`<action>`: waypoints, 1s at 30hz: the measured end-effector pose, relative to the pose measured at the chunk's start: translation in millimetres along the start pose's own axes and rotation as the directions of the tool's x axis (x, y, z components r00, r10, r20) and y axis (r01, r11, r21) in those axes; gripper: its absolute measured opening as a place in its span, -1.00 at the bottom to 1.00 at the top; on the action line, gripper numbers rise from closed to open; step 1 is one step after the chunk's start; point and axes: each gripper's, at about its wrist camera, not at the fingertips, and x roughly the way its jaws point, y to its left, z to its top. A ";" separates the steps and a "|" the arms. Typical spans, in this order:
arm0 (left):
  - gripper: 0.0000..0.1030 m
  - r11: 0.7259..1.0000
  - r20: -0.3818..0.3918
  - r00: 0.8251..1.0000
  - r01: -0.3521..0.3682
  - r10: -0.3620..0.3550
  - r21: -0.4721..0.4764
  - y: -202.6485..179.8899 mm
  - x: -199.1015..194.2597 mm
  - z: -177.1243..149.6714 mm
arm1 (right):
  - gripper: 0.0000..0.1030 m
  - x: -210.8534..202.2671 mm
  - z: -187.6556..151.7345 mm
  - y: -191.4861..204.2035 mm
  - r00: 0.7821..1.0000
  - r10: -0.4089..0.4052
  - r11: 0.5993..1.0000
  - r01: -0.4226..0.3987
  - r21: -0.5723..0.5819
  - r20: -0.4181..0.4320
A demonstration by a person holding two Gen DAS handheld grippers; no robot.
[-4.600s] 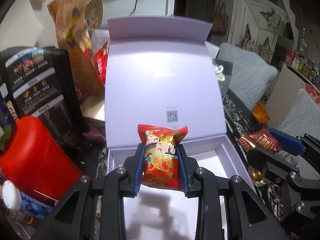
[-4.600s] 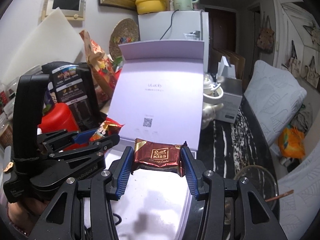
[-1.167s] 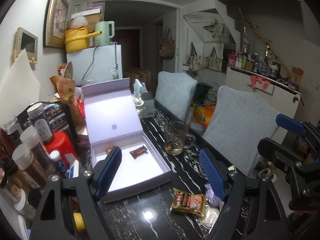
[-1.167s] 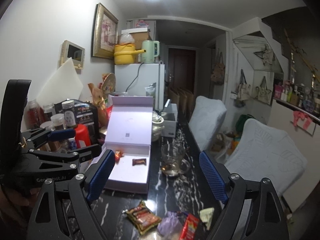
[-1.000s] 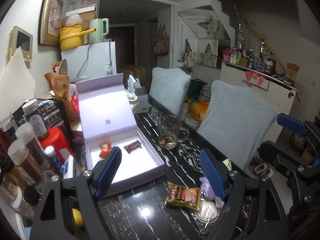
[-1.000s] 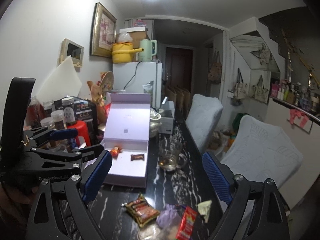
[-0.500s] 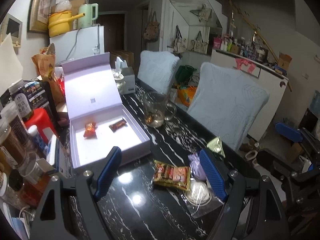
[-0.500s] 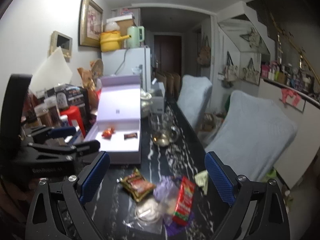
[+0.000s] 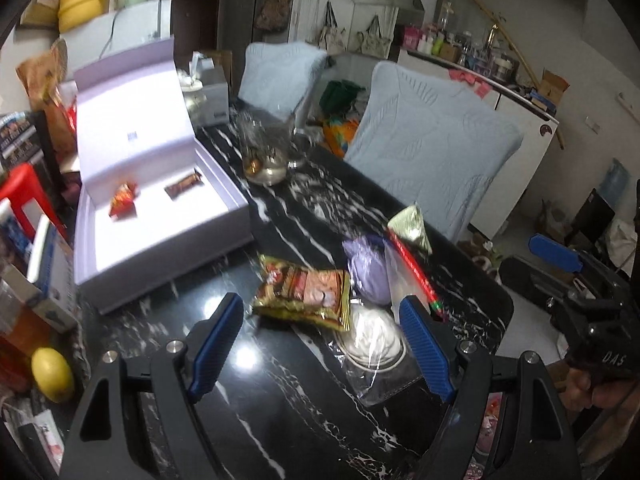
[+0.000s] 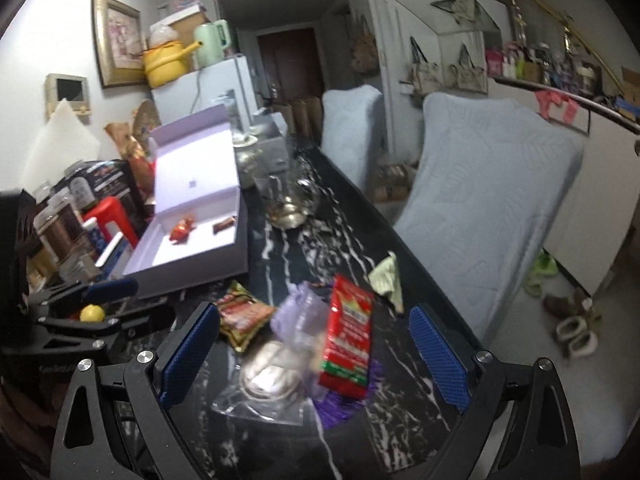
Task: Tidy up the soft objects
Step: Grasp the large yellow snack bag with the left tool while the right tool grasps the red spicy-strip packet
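Observation:
An open lilac box [image 9: 160,252] [image 10: 200,264] on the black marble table holds a red candy packet [image 9: 123,199] [image 10: 182,231] and a brown chocolate bar [image 9: 183,185] [image 10: 223,224]. Nearer me lies a heap of soft packets: a gold-red snack bag [image 9: 304,290] [image 10: 244,314], a lilac pouch [image 9: 368,272] [image 10: 300,312], a red packet [image 10: 349,334], a green-gold triangle packet [image 9: 410,226] [image 10: 386,276] and a clear bag with a white pad [image 9: 376,340] [image 10: 268,376]. My left gripper [image 9: 322,340] hangs open above the snack bag. My right gripper [image 10: 316,352] hangs open above the heap. Neither holds anything.
A glass mug [image 9: 266,154] stands right of the box. Jars, a red container [image 9: 20,196] and a lemon [image 9: 52,374] crowd the left side. Two padded chairs [image 9: 432,148] line the table's right edge.
Both grippers have sunk and tilted down toward the table; the heap of packets now lies between their fingers. Both stay open and empty.

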 end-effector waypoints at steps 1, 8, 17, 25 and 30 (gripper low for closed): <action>0.56 1.000 -0.007 1.000 0.002 -0.002 -0.006 0.5 3.9 -0.9 | 0.88 2.9 -0.9 -2.6 1.000 -0.005 1.000 0.005 0.003 -0.007; 0.56 0.999 -0.061 0.998 0.030 -0.033 -0.039 4.5 34.4 -1.5 | 0.88 24.9 -6.6 -21.1 0.998 -0.013 1.000 0.013 0.012 -0.054; 0.56 1.000 -0.114 0.993 -0.008 0.008 0.000 3.7 72.5 8.0 | 0.88 54.7 -7.5 -42.7 0.994 -0.016 0.999 0.021 0.042 -0.112; 0.56 0.999 -0.182 0.983 -0.018 0.026 0.043 2.8 104.6 12.0 | 0.88 75.8 -4.6 -54.5 0.988 -0.011 0.998 0.021 0.062 -0.153; 0.56 0.998 -0.212 0.977 -0.027 0.038 0.052 10.2 117.0 14.0 | 0.88 86.6 -5.0 -57.5 0.984 0.022 0.997 -0.009 0.075 -0.178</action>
